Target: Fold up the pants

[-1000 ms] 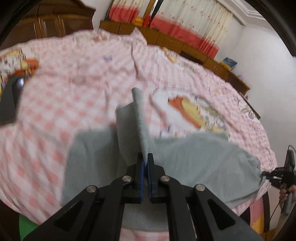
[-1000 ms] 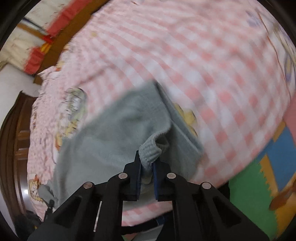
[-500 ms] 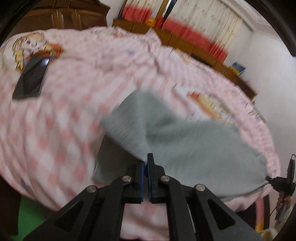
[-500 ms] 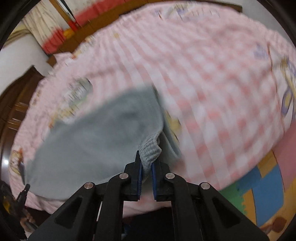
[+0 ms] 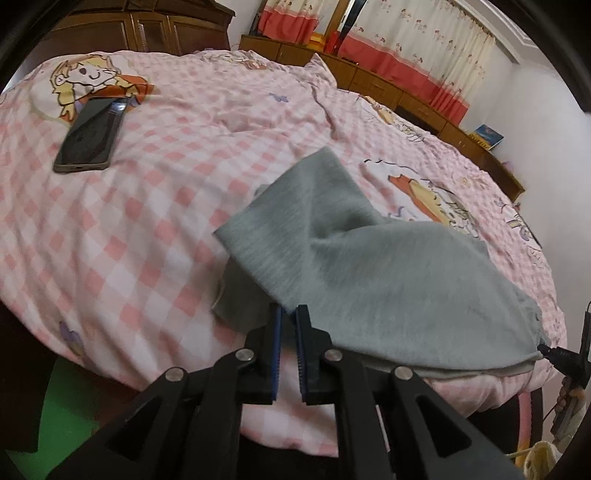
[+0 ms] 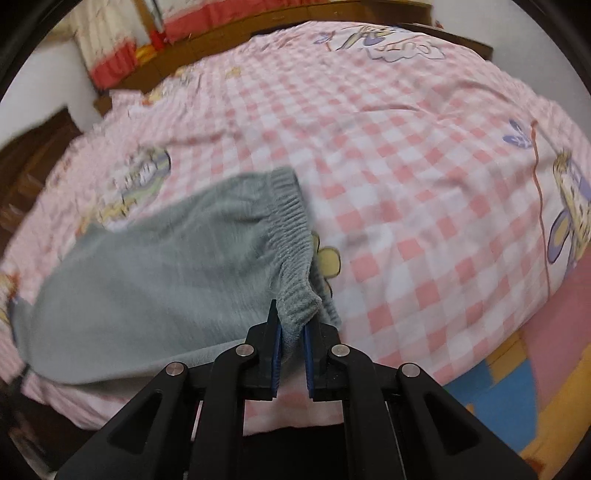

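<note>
Grey pants point(image 5: 388, 280) lie spread across the pink checked bed sheet point(image 5: 129, 229), one leg end folded back over the rest. My left gripper point(image 5: 289, 308) is at that leg end's corner; its jaws are opening, a gap shows between the blue pads, and the cloth's edge sits at the tips. My right gripper point(image 6: 293, 314) is shut on the ribbed waistband point(image 6: 291, 229) of the pants point(image 6: 166, 266), with a bunch of cloth pinched between its pads. The right gripper's tip point(image 5: 561, 356) also shows at the pants' far corner in the left wrist view.
A dark phone point(image 5: 90, 136) lies on the sheet at the far left. Wooden wardrobe point(image 5: 147, 33) and low cabinets point(image 5: 388, 85) stand behind the bed. A coloured play mat point(image 6: 517, 387) covers the floor by the bed's edge.
Both grippers came down toward the bed with the pants. The leg end swung over and now lies on the rest of the cloth. The left pads have parted slightly.
</note>
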The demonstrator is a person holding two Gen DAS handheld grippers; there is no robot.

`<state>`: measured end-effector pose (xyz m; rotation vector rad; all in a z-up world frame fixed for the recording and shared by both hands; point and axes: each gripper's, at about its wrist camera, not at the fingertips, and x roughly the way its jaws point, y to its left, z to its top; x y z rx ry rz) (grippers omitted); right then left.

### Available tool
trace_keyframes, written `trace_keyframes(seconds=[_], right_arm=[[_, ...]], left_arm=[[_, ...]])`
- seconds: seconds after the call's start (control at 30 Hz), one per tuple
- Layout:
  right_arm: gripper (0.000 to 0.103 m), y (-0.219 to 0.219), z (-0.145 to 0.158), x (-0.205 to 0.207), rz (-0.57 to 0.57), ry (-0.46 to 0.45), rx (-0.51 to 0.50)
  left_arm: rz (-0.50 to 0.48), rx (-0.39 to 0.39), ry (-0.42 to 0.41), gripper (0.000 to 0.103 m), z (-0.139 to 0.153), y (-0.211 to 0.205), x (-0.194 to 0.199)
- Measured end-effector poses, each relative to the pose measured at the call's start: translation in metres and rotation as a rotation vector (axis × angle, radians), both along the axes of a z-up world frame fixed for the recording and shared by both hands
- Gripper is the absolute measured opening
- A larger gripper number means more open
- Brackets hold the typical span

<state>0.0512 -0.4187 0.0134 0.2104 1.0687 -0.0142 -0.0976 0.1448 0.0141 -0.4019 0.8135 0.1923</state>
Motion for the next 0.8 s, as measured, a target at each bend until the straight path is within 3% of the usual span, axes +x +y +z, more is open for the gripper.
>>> trace_keyframes(seconds=[0.1,0.13,0.27,0.57,0.7,0.8], right_arm=[[0.015,0.007,-0.008,-0.004,0.032,0.035,-0.04],[0.017,0.01,-0.009,-0.005,0.039,0.04,-0.049],[0.033,0.011,0.003,-0.014,0.02,0.054,-0.123],[0.041,0.026,0.052,-0.017,-0.014,-0.082,-0.126],[0.041,0.056,0.037,0.0,0.054,-0.062,-0.073],[0.041,0.072,0.014,0.008,0.076,-0.027,-0.022]], left_arm=[[0.015,0.013,0.017,0.007,0.0,0.005,-0.005],[0.019,0.016,0.02,0.012,0.001,0.007,-0.006],[0.008,0.025,-0.008,0.048,0.018,0.017,0.003],[-0.136,0.131,-0.025,0.058,0.052,0.01,0.074],[-0.176,0.157,-0.009,0.058,0.049,0.005,0.106],[-0.178,0.125,-0.002,0.058,0.042,0.011,0.124]])
